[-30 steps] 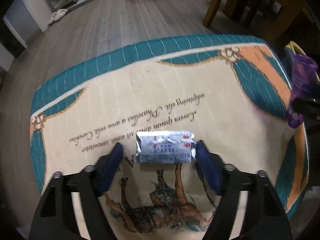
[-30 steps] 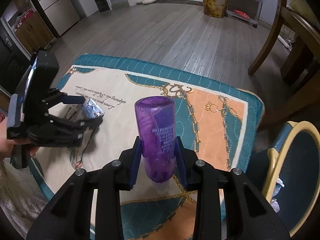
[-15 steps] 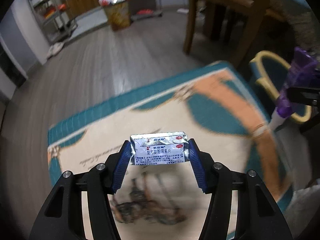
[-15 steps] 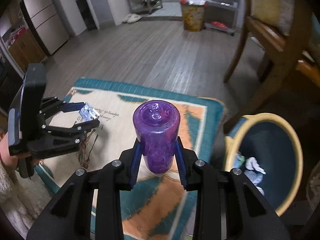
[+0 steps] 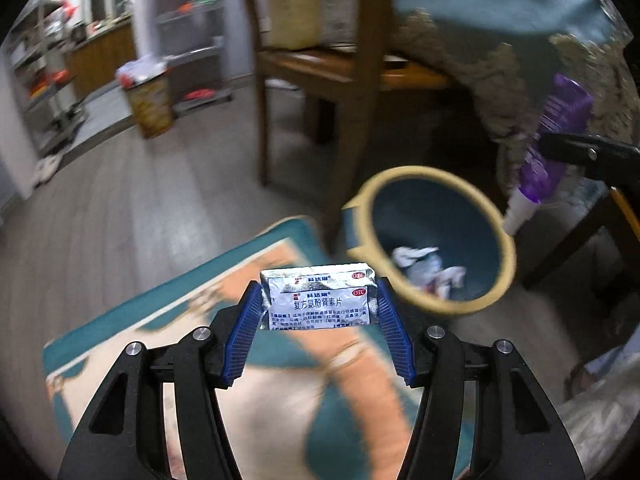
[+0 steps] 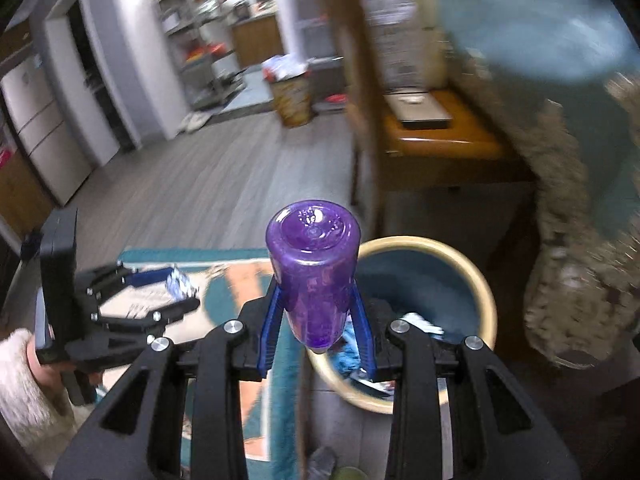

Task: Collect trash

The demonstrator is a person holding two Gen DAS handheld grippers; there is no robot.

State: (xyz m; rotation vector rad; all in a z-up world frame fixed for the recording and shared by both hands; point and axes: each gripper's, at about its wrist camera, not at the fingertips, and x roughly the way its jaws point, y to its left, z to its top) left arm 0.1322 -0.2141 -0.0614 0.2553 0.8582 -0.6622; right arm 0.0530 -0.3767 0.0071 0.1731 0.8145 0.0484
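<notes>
Both loads hang just short of the round blue bin with a tan rim (image 5: 506,248), right of the patterned rug (image 5: 160,320). The left gripper (image 5: 318,300) has its jaws clamped on one silver foil medicine sachet (image 5: 318,298); the right gripper (image 6: 316,304) grips one purple plastic bottle (image 6: 314,268). Best to centre each over the bin's mouth before letting go, one at a time. Crumpled scraps already lie inside.
</notes>
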